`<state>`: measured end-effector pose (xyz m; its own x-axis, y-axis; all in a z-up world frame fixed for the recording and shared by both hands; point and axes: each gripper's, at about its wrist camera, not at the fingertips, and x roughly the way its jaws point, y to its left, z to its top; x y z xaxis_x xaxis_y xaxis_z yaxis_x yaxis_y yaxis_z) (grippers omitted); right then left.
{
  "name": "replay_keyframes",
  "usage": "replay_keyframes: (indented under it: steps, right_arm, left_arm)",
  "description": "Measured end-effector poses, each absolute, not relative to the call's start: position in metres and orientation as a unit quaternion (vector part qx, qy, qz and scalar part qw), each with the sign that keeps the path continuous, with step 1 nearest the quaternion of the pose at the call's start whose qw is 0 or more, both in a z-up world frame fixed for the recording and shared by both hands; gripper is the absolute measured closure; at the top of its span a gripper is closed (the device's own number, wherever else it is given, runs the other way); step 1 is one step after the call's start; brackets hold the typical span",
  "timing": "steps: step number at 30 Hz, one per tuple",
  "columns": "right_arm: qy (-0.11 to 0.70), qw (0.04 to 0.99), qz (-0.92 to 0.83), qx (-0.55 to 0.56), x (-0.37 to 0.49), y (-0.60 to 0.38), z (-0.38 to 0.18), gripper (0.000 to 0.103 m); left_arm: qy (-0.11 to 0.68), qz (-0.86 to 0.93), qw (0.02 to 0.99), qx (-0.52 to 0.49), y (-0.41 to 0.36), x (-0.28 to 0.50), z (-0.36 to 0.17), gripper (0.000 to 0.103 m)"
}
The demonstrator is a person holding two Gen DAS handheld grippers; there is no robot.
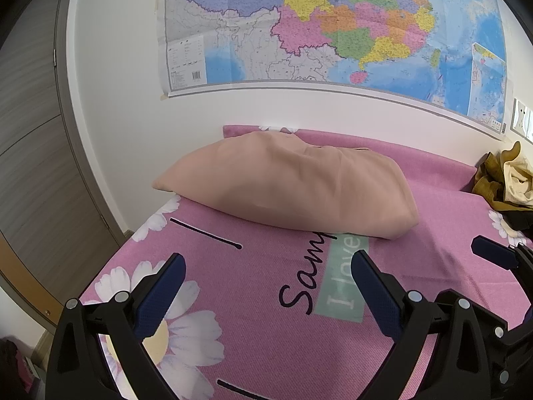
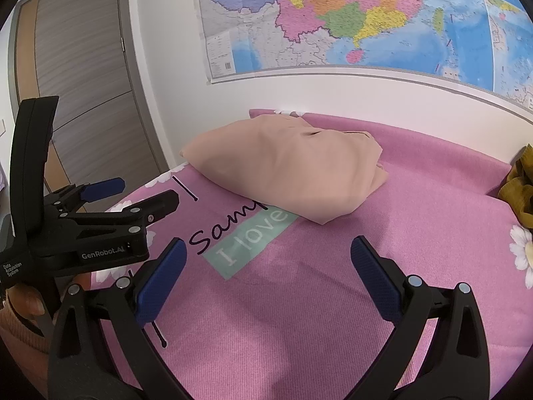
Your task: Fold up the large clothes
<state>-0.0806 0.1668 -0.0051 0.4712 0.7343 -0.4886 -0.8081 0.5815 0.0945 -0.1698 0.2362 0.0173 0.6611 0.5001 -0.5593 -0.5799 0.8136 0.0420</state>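
Folded peach garment (image 1: 289, 183) on pink bedsheet (image 1: 266, 316), beyond spread left tongs (image 1: 268, 263)

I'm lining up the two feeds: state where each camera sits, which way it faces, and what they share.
Left wrist: on the left gripper, facing the map wall over the folded peach garment; right gripper's tip at right edge.
Right wrist: on the right gripper, same heading; left gripper at left.
Shared: garment, pink bedsheet, map.

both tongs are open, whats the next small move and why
Probably swing the right tongs toward the crumpled clothes at the bed's right edge: the peach garment already lies folded by the wall, and both the right and left tongs hover open, holding nothing.
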Motion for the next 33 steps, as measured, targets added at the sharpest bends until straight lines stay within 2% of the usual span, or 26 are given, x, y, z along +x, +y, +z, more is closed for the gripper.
replay_keyframes:
  steps: [33]
  right_arm:
    - [0.243,0.855,0.452,-0.074,-0.0807,0.1661,-0.0024,0.006]
  left_arm:
    - [0.287,0.294,0.909,-0.068,0.2351,-0.1681,0.0158,0.007]
